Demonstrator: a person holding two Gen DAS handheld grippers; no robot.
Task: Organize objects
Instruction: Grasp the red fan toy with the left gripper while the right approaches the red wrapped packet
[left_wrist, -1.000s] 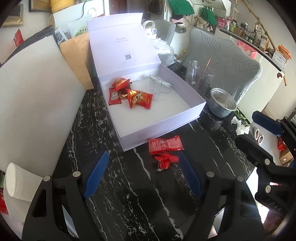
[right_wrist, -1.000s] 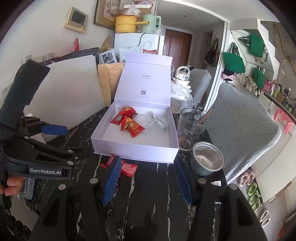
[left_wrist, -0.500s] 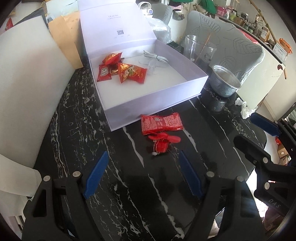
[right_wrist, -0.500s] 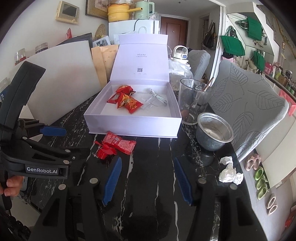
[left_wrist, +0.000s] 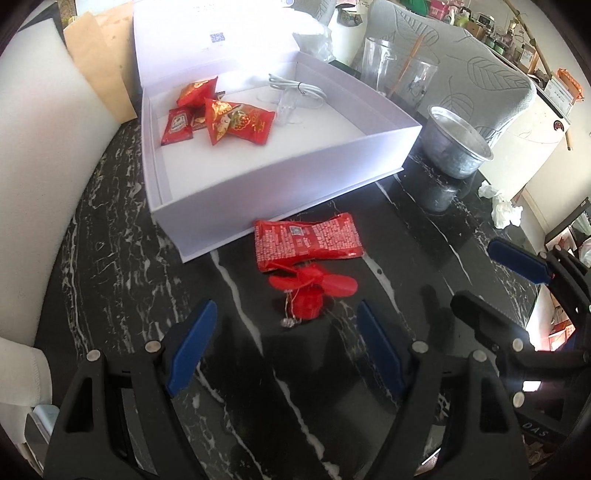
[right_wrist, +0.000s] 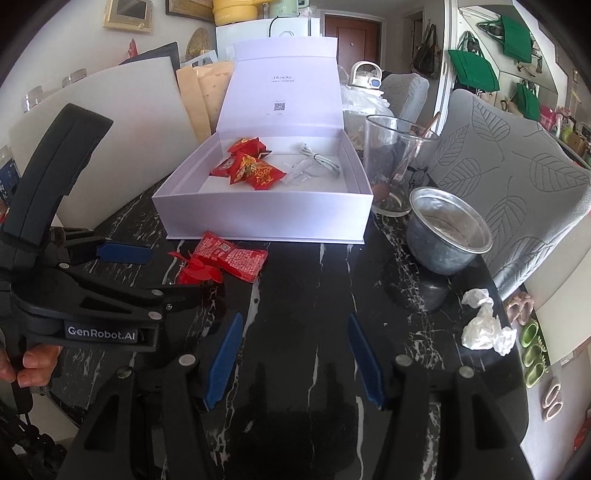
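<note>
The red snack packet (left_wrist: 308, 242) and the small red toy fan (left_wrist: 308, 291) lie touching on the black marble bench (left_wrist: 110, 258), just in front of the open white box (left_wrist: 280, 177). Both look light; the packet is probably crinkly and slippery, best pinched by a sealed edge, the fan by its stiff body rather than its blades. The left hand-held gripper (left_wrist: 286, 332) stands spread just short of the fan, and the right hand-held gripper (right_wrist: 293, 347) is spread and empty too.

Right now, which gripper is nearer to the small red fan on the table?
Left. The left gripper hangs open right over the small red fan, fingers either side. The right gripper is off to the side over bare tabletop.
</note>
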